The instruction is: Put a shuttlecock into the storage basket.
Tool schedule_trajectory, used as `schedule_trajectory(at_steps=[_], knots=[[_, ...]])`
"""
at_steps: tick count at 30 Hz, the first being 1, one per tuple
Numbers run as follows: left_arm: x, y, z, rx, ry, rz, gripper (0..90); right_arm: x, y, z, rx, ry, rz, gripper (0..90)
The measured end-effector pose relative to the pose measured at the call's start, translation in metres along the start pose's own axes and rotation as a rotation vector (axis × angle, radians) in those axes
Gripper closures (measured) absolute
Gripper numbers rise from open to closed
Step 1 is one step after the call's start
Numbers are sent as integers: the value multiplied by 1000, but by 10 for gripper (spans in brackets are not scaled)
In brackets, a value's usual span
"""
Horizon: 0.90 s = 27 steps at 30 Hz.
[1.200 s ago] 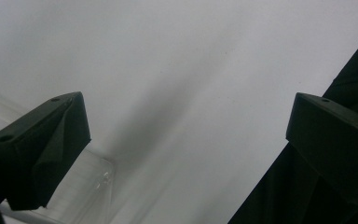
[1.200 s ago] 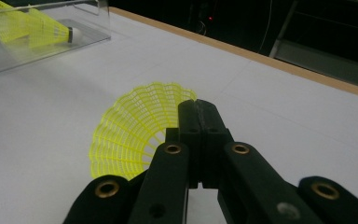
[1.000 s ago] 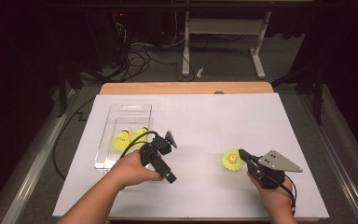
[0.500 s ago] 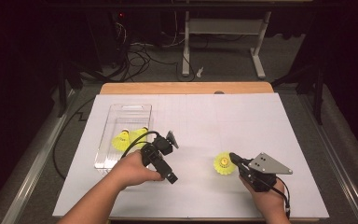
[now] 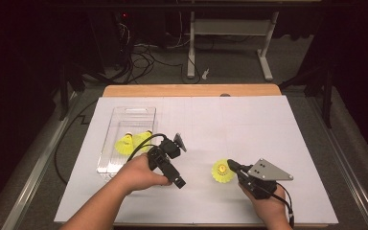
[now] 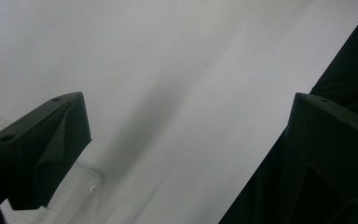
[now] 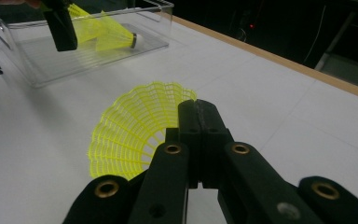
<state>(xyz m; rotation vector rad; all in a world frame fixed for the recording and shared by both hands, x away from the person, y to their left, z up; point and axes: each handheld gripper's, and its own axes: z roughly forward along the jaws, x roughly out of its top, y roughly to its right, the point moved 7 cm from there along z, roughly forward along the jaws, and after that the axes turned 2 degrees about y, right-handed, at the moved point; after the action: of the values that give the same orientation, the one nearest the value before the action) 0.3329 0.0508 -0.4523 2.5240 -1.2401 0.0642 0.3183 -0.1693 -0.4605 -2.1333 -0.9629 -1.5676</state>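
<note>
Yellow mesh plastic forms the skirt of the shuttlecock (image 5: 223, 171), which in the high view sits on the white paper-covered table (image 5: 249, 124) right of centre, its round open end facing the camera. The right gripper (image 5: 233, 167) has its black jaws pinched together on the shuttlecock's right edge, with a grey three-cornered plate on top and a hand behind it. Farther left, the left gripper (image 5: 178, 143) is held in the other hand just beside a clear rectangular plastic box (image 5: 124, 113) containing two more yellow shuttlecocks (image 5: 133, 142). From the left gripper view, the left gripper (image 6: 186, 140) has its two black jaws standing wide apart with nothing between them, above the white table surface, and a clear corner of the box lies at the lower left. Seen from the right gripper view, the right gripper (image 7: 198, 108) is clamped shut on the rim of the fanned lattice skirt of the shuttlecock (image 7: 130, 130), which lies low over the table; beyond, the clear box (image 7: 98, 55) holds shuttlecocks (image 7: 107, 32) with white cork tips.
</note>
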Motion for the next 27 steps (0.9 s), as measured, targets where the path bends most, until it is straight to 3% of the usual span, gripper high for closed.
schedule_trajectory(at_steps=[10, 27], knots=[[5, 5, -2, -7, 1, 10, 11, 7, -23, 9, 50, 2, -41, 900], [14, 12, -4, -3, -2, 27, 13, 12, -49, 22, 104, 0, -78, 900]])
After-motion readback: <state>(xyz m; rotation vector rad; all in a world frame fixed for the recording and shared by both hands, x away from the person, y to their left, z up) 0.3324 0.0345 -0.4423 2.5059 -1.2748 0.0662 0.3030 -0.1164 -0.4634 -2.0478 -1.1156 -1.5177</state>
